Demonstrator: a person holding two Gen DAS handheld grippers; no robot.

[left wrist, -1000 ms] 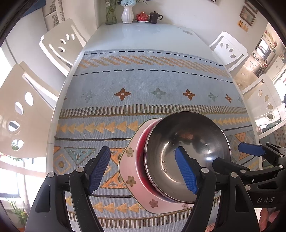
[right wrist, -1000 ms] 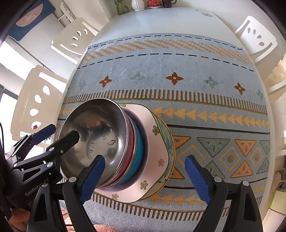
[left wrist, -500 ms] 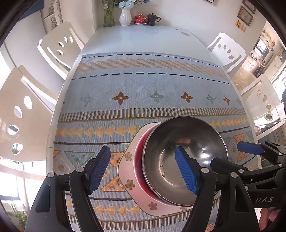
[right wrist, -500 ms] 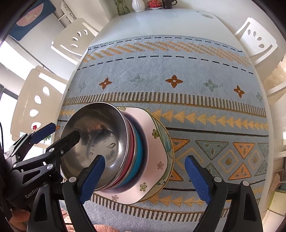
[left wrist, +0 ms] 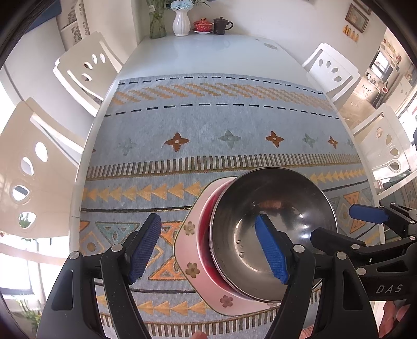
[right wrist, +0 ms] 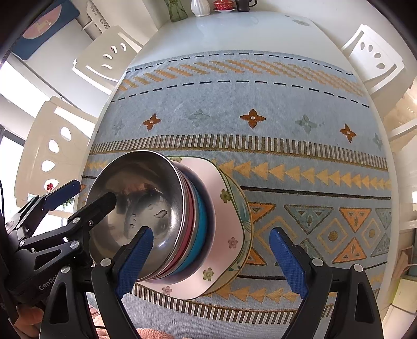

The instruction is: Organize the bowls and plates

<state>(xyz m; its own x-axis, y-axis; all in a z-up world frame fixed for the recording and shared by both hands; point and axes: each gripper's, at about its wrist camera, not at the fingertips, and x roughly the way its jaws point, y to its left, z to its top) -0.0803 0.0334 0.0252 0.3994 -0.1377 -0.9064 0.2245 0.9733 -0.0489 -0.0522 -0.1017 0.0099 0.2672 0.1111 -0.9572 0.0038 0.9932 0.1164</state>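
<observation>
A steel bowl (left wrist: 273,224) tops a stack on the patterned cloth: below it a red bowl (left wrist: 208,224) and a pink flowered plate (left wrist: 190,250). The right wrist view shows the steel bowl (right wrist: 140,200), a red rim, a blue bowl (right wrist: 202,229), the pink plate (right wrist: 224,208) and a green-rimmed dish (right wrist: 245,221) underneath. My left gripper (left wrist: 208,247) is open above the stack's left side, empty. My right gripper (right wrist: 211,258) is open above the stack's right side, empty. Each gripper shows at the edge of the other's view.
The table (left wrist: 208,52) has a blue and orange cloth (left wrist: 208,125). A white vase (left wrist: 181,22), a red cup (left wrist: 203,26) and a dark mug (left wrist: 221,25) stand at the far end. White chairs (left wrist: 86,65) line both sides.
Both grippers have risen a little, so the stack sits slightly lower and smaller in view. Jaws stay open; the stack has not moved.
</observation>
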